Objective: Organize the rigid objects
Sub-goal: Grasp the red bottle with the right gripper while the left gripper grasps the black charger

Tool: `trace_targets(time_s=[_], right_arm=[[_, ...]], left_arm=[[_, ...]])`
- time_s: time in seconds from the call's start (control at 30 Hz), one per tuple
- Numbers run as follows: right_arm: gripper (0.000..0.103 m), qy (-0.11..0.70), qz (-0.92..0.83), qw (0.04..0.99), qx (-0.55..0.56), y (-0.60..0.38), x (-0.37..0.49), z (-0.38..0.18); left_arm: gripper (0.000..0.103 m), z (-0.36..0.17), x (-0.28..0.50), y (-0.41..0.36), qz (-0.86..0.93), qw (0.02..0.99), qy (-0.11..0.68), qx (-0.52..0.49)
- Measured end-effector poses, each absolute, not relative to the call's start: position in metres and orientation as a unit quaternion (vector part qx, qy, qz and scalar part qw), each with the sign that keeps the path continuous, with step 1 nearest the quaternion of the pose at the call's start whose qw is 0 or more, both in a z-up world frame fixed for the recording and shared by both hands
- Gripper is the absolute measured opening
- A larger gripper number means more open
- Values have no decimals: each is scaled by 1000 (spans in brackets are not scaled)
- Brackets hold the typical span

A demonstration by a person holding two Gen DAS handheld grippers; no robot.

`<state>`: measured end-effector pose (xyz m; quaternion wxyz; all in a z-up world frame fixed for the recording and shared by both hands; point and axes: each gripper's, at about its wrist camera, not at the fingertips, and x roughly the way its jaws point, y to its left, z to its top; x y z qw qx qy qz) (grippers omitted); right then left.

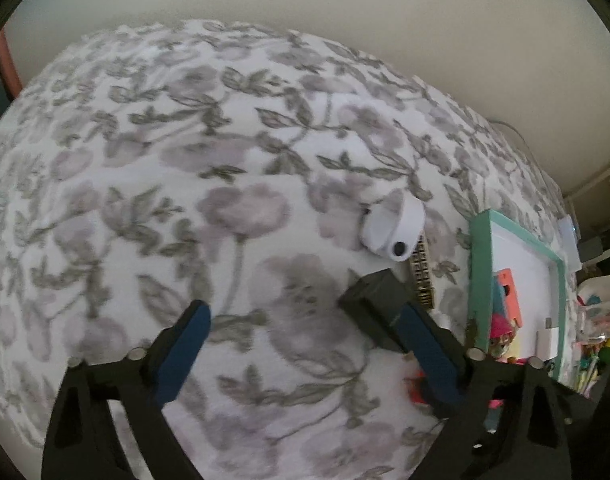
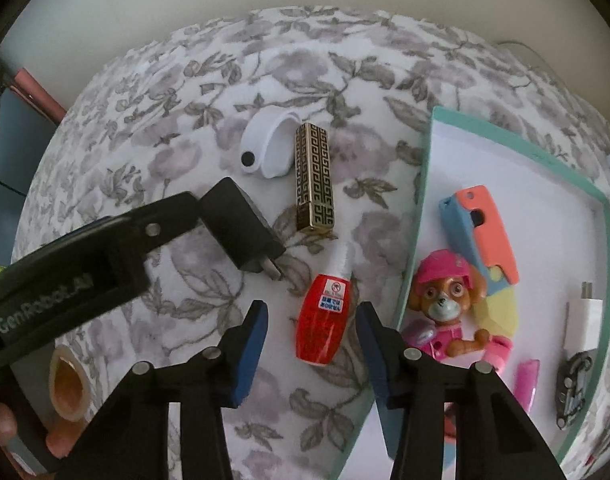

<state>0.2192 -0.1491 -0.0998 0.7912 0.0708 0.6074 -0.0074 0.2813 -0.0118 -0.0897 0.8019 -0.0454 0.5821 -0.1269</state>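
While straddling the red bottle (image 2: 324,320) — right gripper (image 2: 311,344) nearest, jaws apart, pads not yet touching; bottle's long axis pointing straight ahead; left gripper (image 1: 305,344) released, empty.

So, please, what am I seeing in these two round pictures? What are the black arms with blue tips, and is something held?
There is no robot here. A person carries a two-finger hand-held gripper in each hand, and each has a wide-angle camera that looks along its fingers. One picture is from the left hand-held gripper and the other from the right hand-held gripper.

On the flowered grey-and-white cloth lie a black plug charger, a white plastic band, a gold patterned case and a red plastic glue bottle. A teal-rimmed white tray holds a pink toy puppy and other small items.

Nothing is held. The left fingers are wide apart. The red bottle lies between the right fingers, which do not seem to press on it.
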Motion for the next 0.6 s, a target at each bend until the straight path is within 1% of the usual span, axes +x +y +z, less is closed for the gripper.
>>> trace_targets(time_s=[0.03, 0.13, 0.23, 0.27, 0.47, 0.5, 0.6], right_arm=[[42, 609, -7, 790, 71, -150, 221, -102], [42, 614, -7, 786, 74, -154, 225, -110], [35, 619, -7, 782, 77, -160, 228, -117], [34, 619, -5, 781, 81, -161, 230, -119], [33, 617, 4, 783, 79, -163, 234, -125], [32, 616, 4, 783, 80, -164, 234, -125], [32, 614, 6, 785, 81, -166, 235, -127]], left_arm=[[87, -92, 282, -16, -132, 799, 585, -47], [86, -99, 285, -28, -143, 793, 591, -44], [83, -106, 288, -38, -150, 789, 595, -41], [82, -108, 289, -41, -153, 787, 596, -46], [63, -120, 291, -54, -166, 776, 606, -52], [58, -121, 292, -55, -168, 774, 608, -56], [49, -123, 291, -53, -163, 774, 609, -59]])
